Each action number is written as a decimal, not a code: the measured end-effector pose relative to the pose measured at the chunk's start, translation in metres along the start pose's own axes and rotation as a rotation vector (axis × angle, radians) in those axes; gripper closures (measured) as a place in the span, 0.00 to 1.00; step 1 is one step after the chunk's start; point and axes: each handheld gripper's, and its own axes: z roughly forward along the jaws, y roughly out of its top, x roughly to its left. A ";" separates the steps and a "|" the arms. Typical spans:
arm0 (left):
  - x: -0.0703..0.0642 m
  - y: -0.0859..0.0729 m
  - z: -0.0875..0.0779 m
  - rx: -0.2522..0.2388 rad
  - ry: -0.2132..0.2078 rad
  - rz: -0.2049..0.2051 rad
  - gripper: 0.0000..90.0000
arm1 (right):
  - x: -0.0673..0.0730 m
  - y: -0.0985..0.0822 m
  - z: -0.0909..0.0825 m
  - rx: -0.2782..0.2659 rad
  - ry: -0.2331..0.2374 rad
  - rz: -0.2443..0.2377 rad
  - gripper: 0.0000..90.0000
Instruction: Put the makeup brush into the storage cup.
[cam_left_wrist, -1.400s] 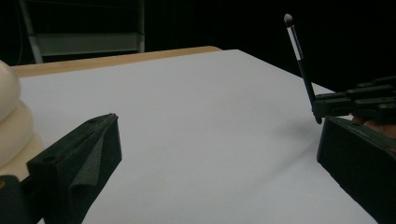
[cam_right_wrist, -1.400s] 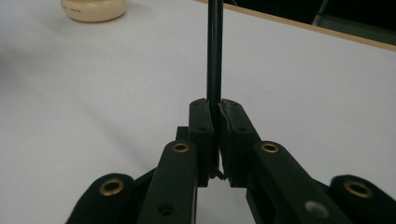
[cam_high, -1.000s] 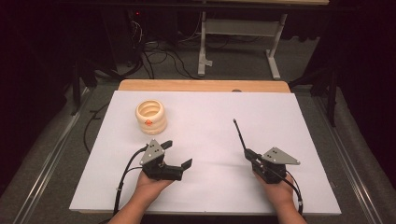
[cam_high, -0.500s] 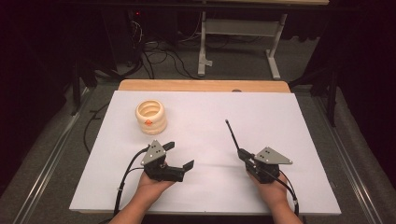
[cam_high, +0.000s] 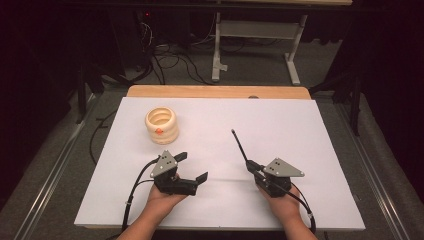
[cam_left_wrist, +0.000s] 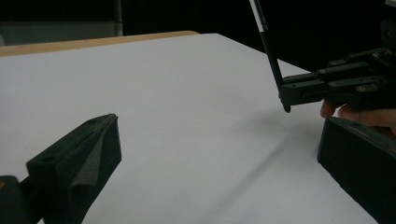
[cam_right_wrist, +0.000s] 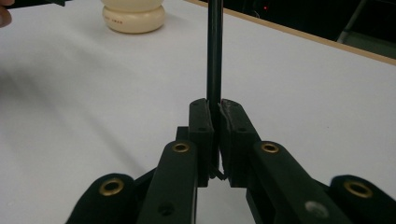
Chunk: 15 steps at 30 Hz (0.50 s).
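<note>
The right gripper (cam_high: 256, 169) sits at the near right of the white table (cam_high: 320, 130), jaws clamped tight on the lower end of a thin black rod (cam_high: 240, 145). The rod slants up and away toward the far left, its free tip above the table's middle; in the right gripper view the rod (cam_right_wrist: 214, 51) rises straight from between the pressed pads. The left gripper (cam_high: 192, 167) rests at the near left, jaws standing wide apart with nothing between them. A cream ribbed holder (cam_high: 161, 125) stands upright at the far left, well apart from both grippers.
</note>
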 end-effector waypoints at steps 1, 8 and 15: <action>0.000 0.000 0.000 -0.001 -0.001 0.000 0.00 | 0.002 0.001 0.000 0.003 0.003 0.003 0.96; -0.001 0.000 0.000 -0.004 -0.005 -0.002 0.00 | 0.007 0.003 0.003 -0.009 0.016 -0.006 0.96; -0.001 0.000 0.000 -0.003 -0.006 -0.003 0.00 | 0.014 0.006 0.006 -0.019 0.031 -0.011 0.96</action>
